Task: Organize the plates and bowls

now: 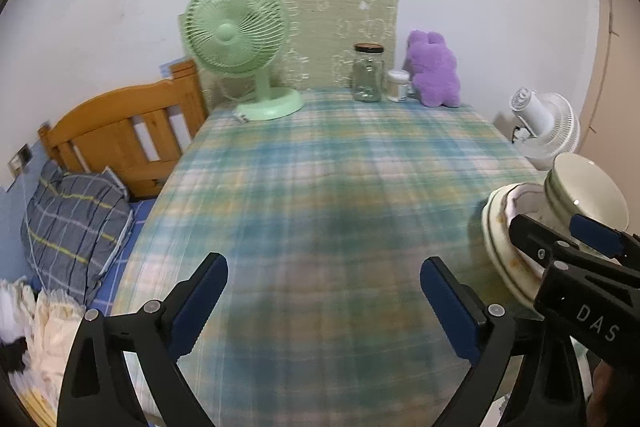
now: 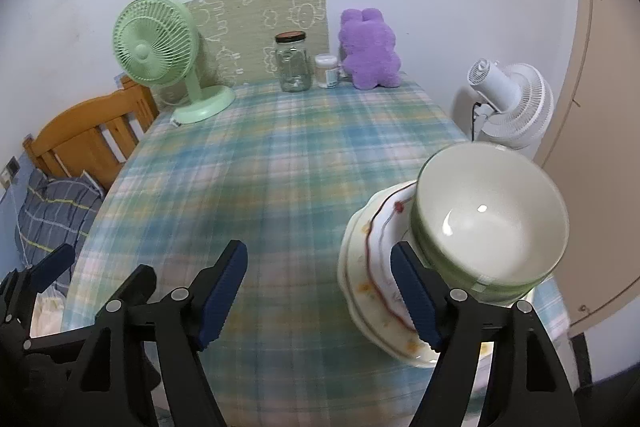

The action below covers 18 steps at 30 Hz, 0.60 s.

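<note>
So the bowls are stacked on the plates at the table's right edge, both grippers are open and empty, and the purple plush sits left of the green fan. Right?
Not quite: the plush sits right of the fan, past the jar, as the right wrist view shows. The rest holds: the bowls are stacked on the plates at the table's right edge, and the left gripper and right gripper are open and empty.

**Blur, Occlusion and Cropped Edges**

The plaid tablecloth [image 2: 280, 187] was motion-smeared across its middle. A bowl stack [image 2: 492, 223] hid the plates [image 2: 376, 267] toward 3 o'clock, so their count could not be told. The right gripper's [image 2: 320, 291] finger [image 2: 416, 299] covered the plate rim. At 9 o'clock the pillow [image 1: 72, 223] was cropped by the fisheye border.
</note>
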{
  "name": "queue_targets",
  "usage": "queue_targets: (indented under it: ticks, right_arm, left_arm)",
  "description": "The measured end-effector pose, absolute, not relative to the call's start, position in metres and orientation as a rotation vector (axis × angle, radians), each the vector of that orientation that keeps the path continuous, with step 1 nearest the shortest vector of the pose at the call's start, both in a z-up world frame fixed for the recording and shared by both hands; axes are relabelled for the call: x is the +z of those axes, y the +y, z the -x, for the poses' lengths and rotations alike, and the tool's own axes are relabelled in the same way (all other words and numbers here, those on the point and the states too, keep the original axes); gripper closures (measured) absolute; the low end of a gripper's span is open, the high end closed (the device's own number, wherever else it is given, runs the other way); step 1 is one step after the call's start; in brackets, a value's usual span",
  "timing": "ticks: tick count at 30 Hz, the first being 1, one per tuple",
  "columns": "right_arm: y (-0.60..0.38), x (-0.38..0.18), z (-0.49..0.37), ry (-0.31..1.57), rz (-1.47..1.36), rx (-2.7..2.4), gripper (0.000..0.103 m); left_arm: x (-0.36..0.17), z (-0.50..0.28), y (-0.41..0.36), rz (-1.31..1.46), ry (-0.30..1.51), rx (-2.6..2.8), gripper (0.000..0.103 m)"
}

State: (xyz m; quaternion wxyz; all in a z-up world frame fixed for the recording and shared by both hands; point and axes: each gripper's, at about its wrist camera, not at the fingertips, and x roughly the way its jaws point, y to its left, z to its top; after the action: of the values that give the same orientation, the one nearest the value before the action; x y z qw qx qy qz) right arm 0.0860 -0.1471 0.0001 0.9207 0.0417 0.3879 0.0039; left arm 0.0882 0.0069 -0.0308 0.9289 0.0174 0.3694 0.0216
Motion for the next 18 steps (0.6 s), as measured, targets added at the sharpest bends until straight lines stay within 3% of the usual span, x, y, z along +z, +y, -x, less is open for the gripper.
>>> queue_targets:
  ticks: [6, 18]
  right_arm:
    - [-0.135, -0.014, -0.061, 0.733, -0.059, 0.014, 0.017]
    - [-0.133, -0.019, -0.024, 0.683, -0.06, -0.021, 0.015]
  left_arm:
    - [-0.043, -0.06, 0.019, -0.016, 0.717, 0.053, 0.005]
    - [-0.047, -0.034, 0.023, -0.004, 0.694, 0.034, 0.005]
